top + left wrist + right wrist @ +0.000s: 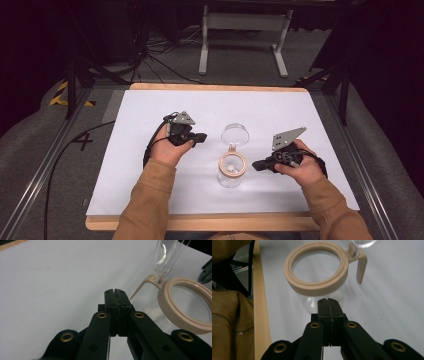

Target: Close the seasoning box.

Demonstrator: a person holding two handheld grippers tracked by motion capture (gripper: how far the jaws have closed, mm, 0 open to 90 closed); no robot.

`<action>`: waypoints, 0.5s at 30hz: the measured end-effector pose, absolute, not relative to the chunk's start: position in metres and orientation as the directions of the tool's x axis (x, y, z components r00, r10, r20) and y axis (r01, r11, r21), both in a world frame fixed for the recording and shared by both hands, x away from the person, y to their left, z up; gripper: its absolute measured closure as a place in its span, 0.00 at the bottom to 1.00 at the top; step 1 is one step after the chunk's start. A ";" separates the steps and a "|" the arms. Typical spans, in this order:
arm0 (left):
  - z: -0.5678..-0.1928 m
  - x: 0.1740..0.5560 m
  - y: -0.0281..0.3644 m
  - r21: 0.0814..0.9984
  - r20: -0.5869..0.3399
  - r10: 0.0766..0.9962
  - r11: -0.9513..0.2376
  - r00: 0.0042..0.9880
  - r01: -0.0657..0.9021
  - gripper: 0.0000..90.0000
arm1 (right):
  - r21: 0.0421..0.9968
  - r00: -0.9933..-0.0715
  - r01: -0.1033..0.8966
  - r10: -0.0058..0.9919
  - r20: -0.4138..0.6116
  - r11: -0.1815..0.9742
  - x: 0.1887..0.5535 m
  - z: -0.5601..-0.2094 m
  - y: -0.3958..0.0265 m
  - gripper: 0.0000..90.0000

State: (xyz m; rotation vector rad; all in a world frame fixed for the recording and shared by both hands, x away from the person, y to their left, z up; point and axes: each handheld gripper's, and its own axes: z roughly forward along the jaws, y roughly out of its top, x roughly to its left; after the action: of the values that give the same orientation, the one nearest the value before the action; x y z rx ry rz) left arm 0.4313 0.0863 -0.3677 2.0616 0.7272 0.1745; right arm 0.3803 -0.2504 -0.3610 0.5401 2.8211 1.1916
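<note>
White table top (150, 115) on a wooden board, with cables and a stand's legs on the floor beyond. Centre: open clear jar (231, 170) with beige rim, lid (235, 134) hinged back, small white pieces inside. Left gripper (201, 137) and right gripper (256, 165) flank it, jaws pressed together, holding nothing.

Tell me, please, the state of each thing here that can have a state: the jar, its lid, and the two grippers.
Jar: upright on the table, open, some small white pieces inside.
Lid: flipped up and back, hinged to the beige rim.
Left gripper: fingers shut, holding nothing, beside the jar.
Right gripper: fingers shut, holding nothing, close to the jar.
</note>
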 end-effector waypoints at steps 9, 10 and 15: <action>-0.367 0.434 0.072 0.860 -0.172 0.537 -0.327 0.826 0.392 1.00 | 0.779 -0.931 0.304 0.344 0.122 0.549 0.369 -0.352 -0.243 1.00; -0.367 0.434 0.072 0.859 -0.163 0.533 -0.338 0.830 0.385 1.00 | 0.792 -0.930 0.302 0.346 0.122 0.530 0.369 -0.352 -0.241 1.00; -0.370 0.434 0.066 0.871 -0.163 0.521 -0.322 0.838 0.370 0.99 | 0.860 -0.915 0.299 0.379 0.136 0.414 0.368 -0.353 -0.238 1.00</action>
State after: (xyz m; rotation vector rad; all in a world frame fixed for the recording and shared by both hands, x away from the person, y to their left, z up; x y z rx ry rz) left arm 0.4338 0.0663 -0.3696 1.9471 0.6617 0.1767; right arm 0.3682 -0.2376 -0.3527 0.6186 2.5739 1.5398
